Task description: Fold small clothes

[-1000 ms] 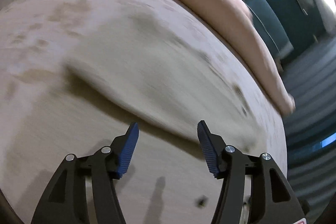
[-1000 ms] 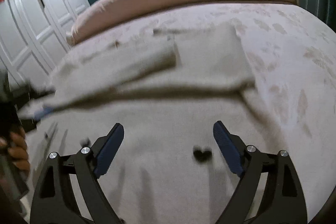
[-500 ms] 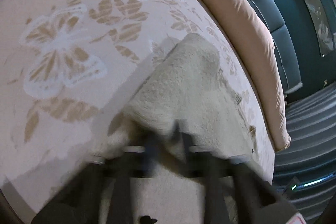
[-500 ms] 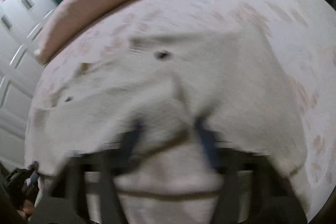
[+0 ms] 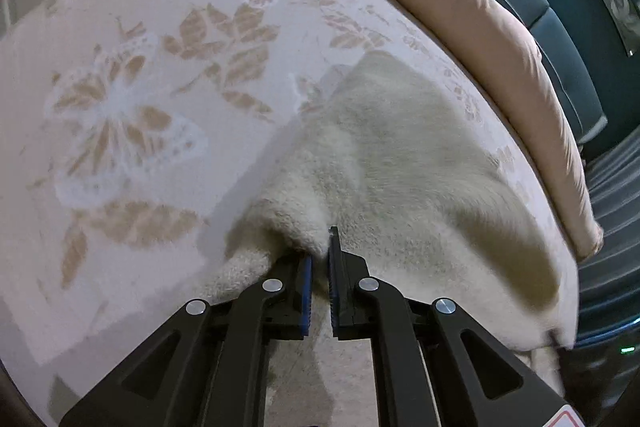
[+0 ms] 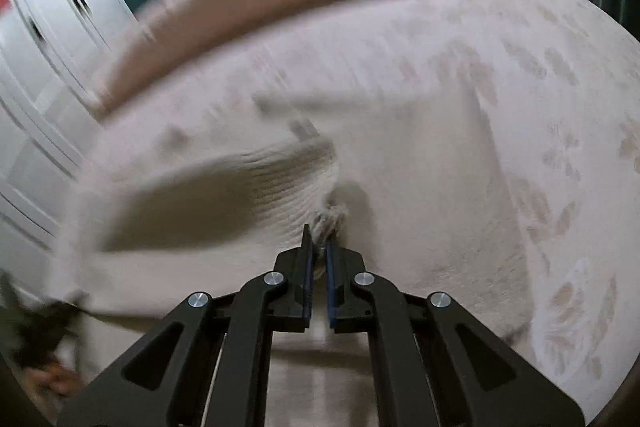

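A cream fuzzy knit garment (image 5: 400,163) lies on the bed. My left gripper (image 5: 319,255) is shut on a bunched edge of it, lifting a fold off the bedspread. In the right wrist view the same garment (image 6: 400,155) spreads ahead, blurred, with a ribbed part (image 6: 276,179) raised to the left. My right gripper (image 6: 317,243) is shut on a pinched edge of the garment near that ribbing.
The bedspread (image 5: 140,99) is pale pink with tan leaf and butterfly prints. A pink rolled quilt (image 5: 480,39) lies along the far side, against a teal headboard (image 5: 560,7). White wardrobe doors (image 6: 48,27) stand at the left in the right wrist view.
Both grippers were open above the garment one second ago. They came down, closed on its edges, and now lift the cloth.
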Demonstrator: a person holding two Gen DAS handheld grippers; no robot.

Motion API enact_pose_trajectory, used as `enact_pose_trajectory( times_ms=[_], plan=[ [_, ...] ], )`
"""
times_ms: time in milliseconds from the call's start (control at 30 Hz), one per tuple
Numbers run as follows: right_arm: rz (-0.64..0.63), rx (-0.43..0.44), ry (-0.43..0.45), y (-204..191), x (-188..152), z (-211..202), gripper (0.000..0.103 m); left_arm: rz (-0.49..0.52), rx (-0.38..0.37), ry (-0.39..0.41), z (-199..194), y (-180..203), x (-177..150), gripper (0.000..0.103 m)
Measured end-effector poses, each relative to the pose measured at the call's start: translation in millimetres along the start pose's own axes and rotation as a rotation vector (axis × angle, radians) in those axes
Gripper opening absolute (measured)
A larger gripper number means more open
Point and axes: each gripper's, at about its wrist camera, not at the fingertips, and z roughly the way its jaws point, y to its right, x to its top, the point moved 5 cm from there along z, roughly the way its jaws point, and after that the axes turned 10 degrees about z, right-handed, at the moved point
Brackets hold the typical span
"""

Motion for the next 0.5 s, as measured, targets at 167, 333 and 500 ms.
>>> enact_pose_trajectory(
  times_ms=[167, 333, 500],
  plan=[
    [-0.017, -0.024, 0.004, 7, 2, 2, 0.005, 0.018, 0.023, -0.009, 4, 3, -1, 0.005],
    [0.044, -0.070, -0.041, 28, -11, 8, 0.008, 0.044, 0.032, -0.007, 3, 4, -3, 0.007],
    [-0.070, -0.107, 0.063, -7, -3, -20, 0.031, 0.068, 0.038, 0.002, 4, 3, -5, 0.010]
  ],
)
